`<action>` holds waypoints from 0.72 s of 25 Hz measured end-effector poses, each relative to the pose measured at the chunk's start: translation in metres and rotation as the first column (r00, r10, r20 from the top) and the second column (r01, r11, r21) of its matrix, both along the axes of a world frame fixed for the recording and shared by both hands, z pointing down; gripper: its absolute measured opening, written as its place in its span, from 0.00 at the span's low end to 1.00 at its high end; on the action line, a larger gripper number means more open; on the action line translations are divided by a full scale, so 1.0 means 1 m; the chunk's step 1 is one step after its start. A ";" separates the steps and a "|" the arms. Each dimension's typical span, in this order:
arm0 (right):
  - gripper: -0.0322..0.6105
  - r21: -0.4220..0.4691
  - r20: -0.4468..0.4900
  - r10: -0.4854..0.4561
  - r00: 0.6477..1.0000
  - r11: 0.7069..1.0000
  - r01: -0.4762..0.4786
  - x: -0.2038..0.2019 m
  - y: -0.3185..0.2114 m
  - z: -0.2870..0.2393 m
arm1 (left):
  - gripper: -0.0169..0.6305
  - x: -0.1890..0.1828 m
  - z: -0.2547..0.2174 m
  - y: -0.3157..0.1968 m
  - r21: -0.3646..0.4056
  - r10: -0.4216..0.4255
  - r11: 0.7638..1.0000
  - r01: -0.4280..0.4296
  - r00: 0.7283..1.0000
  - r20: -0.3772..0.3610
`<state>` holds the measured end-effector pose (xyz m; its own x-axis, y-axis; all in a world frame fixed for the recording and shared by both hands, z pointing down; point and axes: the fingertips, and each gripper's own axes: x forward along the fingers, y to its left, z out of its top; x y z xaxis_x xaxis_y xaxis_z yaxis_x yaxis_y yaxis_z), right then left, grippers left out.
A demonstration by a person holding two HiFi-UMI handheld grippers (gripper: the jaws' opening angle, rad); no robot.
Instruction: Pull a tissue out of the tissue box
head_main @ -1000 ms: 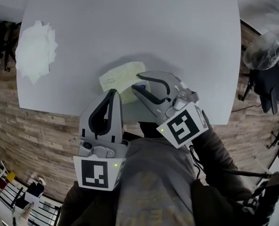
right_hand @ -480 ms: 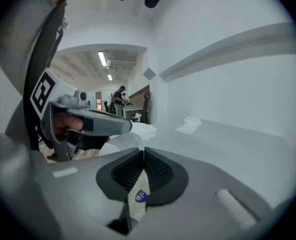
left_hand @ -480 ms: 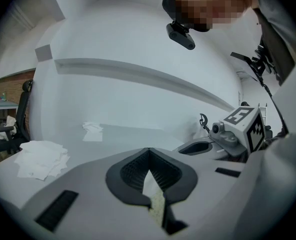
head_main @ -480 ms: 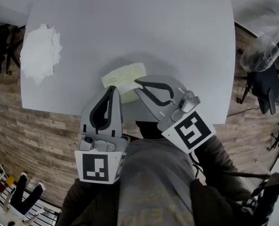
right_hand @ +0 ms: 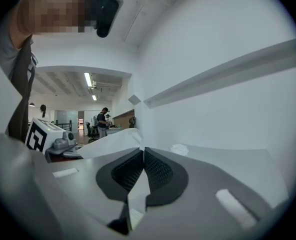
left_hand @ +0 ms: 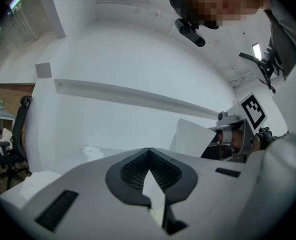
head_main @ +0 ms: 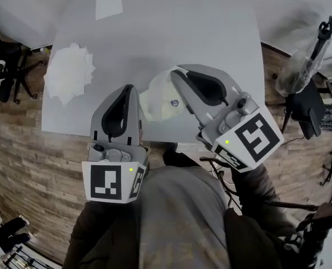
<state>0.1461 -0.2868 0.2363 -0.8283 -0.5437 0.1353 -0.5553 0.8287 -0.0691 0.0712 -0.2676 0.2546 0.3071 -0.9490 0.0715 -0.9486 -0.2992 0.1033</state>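
The right gripper (right_hand: 144, 156) is clamped on a thin white tissue (left_hand: 193, 134). The left gripper (left_hand: 149, 159) is closed on a pale sliver, apparently an edge of the pale yellow-green soft tissue box (head_main: 165, 106). The tissue box sits between the two grippers, seemingly lifted over the near edge of the light grey surface (head_main: 211, 38). If that edge hold slips, the tissue box would likely ride up with the tissue. A hard tug could tear the sheet.

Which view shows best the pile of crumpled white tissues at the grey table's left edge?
The head view: the pile of crumpled white tissues lies whole on the grey table. The left gripper view shows only a white strip of it, far left; the right gripper view does not clearly show it.
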 end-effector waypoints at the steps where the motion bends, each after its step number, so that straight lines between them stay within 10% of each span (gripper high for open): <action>1: 0.06 0.012 0.012 0.024 1.000 1.000 -0.024 -0.002 0.001 -0.012 | 0.02 -0.002 -0.009 0.003 0.020 0.009 1.000 -0.009 1.000 0.000; 18: 0.06 0.045 0.112 0.393 0.913 0.915 -0.400 -0.027 0.059 -0.059 | 0.02 -0.062 -0.035 0.064 0.080 0.228 0.970 -0.229 0.973 0.024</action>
